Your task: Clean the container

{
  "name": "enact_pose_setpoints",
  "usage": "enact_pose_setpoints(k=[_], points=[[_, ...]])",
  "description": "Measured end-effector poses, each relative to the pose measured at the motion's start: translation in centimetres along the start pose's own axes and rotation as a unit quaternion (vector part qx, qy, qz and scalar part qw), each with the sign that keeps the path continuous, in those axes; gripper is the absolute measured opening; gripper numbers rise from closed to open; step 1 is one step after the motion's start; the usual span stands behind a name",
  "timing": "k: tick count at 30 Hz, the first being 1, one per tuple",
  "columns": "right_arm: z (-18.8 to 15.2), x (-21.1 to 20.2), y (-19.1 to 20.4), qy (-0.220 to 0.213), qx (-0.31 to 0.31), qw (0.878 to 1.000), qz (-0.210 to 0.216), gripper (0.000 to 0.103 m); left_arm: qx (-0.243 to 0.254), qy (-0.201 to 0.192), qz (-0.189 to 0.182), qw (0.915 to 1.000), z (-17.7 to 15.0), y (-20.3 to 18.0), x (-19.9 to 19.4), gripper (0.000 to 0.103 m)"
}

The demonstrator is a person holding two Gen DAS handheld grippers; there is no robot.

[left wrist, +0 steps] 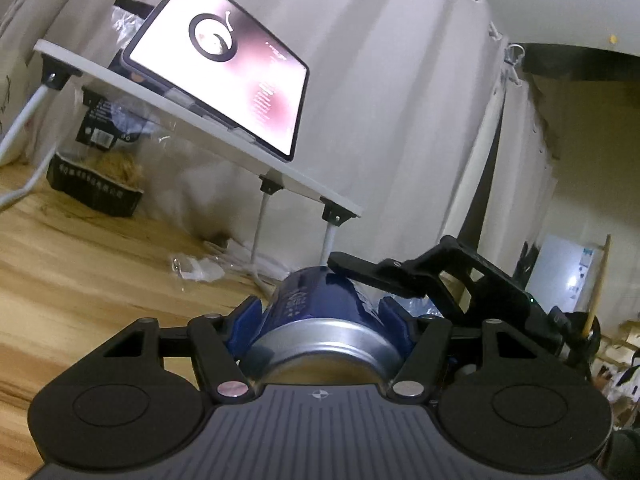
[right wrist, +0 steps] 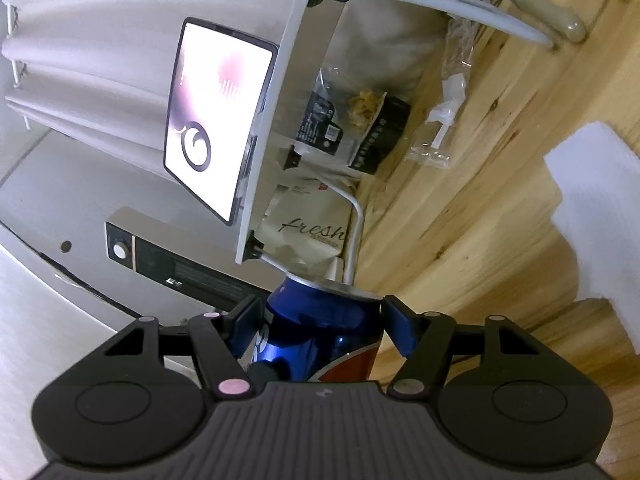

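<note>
A blue drink can [left wrist: 316, 320] with a silver end sits between the blue pads of my left gripper [left wrist: 320, 312], which is shut on it, the silver end toward the camera. The black fingers of my right gripper [left wrist: 424, 276] reach onto the can's far end from the right. In the right wrist view the same blue can [right wrist: 324, 332], with a red patch and a silver top, stands between the blue pads of my right gripper [right wrist: 324, 316], which is shut on it.
A white folding lap desk [left wrist: 224, 148] carries a lit tablet [left wrist: 224, 60] on a wooden surface [left wrist: 80, 272]. Under it lie a black packet [left wrist: 96, 184] and clear plastic wrap [left wrist: 196, 268]. White cloth [right wrist: 600, 208] lies at the right. A curtain [left wrist: 380, 80] hangs behind.
</note>
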State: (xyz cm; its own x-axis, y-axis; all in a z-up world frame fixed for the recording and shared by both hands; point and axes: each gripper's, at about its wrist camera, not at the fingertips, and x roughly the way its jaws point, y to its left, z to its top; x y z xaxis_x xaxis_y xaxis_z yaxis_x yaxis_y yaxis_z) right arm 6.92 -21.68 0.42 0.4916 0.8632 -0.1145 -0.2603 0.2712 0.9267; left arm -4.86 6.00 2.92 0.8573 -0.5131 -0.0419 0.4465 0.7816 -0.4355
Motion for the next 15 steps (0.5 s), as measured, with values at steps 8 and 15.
enact_pose_setpoints(k=[8,15], points=[[0.2,0.4,1.3,0.021,-0.005,0.999,-0.048,0.083,0.204,-0.008,0.066,0.9767,-2.2,-5.1,0.3,0.066],[-0.1,0.8,1.4,0.028,0.001,0.997,-0.076,0.072,0.227,-0.013,0.072,0.9712,-2.5,-5.7,0.0,0.066]])
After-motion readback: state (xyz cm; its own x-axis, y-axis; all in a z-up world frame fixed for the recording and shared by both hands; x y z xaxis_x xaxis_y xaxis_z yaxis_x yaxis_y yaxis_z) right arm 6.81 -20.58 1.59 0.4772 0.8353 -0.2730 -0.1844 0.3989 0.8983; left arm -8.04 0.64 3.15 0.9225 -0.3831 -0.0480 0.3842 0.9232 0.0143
